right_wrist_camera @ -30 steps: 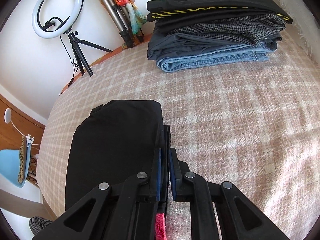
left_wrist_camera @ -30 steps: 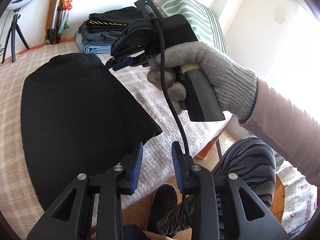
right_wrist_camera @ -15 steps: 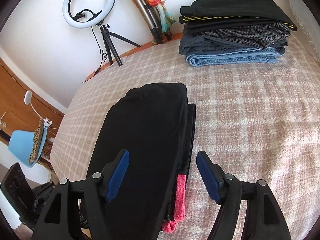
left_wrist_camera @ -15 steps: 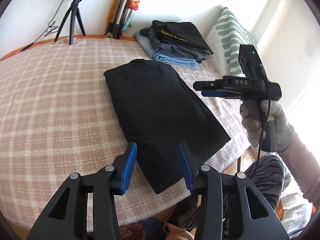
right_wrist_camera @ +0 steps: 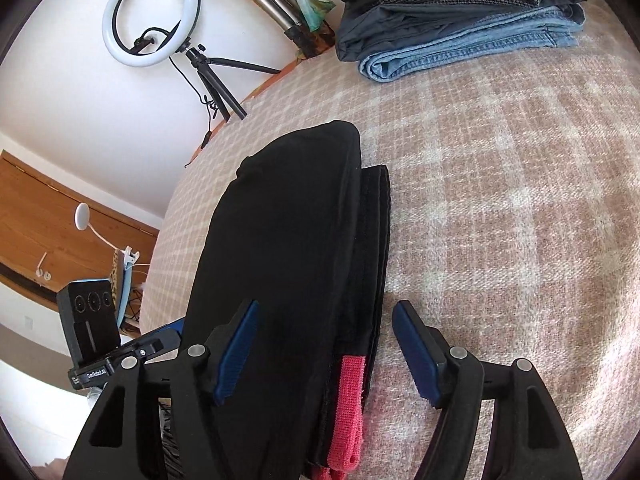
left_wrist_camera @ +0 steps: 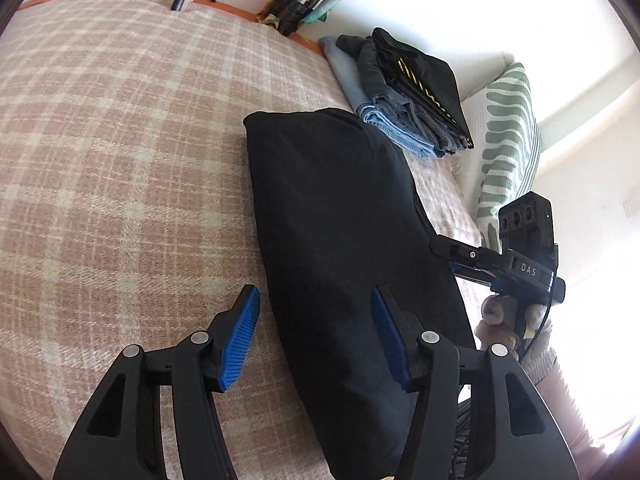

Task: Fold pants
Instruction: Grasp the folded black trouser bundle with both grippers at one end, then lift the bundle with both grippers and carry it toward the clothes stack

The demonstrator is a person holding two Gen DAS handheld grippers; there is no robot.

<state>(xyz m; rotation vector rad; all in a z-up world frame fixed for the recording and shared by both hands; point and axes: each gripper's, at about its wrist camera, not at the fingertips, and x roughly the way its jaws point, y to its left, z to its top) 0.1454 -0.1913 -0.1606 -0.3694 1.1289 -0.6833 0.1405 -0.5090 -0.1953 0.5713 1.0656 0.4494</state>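
Lying folded into a long black bundle, the pants (left_wrist_camera: 352, 264) rest on the plaid blanket (left_wrist_camera: 120, 168) that covers the bed, near its front edge. A pink drawstring (right_wrist_camera: 349, 404) pokes out from the layered hem at the near end. The left hand-held gripper (left_wrist_camera: 316, 336) hovers over the bundle's left edge with its blue pads spread apart; its jaws have just been opening, one pad above the blanket, the other above the black cloth, gripping nothing. The right hand-held gripper (right_wrist_camera: 324, 354) hangs over the right edge, its jaws wide apart and empty, straddling the hem and the drawstring without pressing on them. A gloved hand (left_wrist_camera: 508, 320) grips its handle. At the far corner sits a stack of folded clothes (right_wrist_camera: 460, 16), jeans at the bottom. A ring light (right_wrist_camera: 150, 12) stands on a tripod by the wall.
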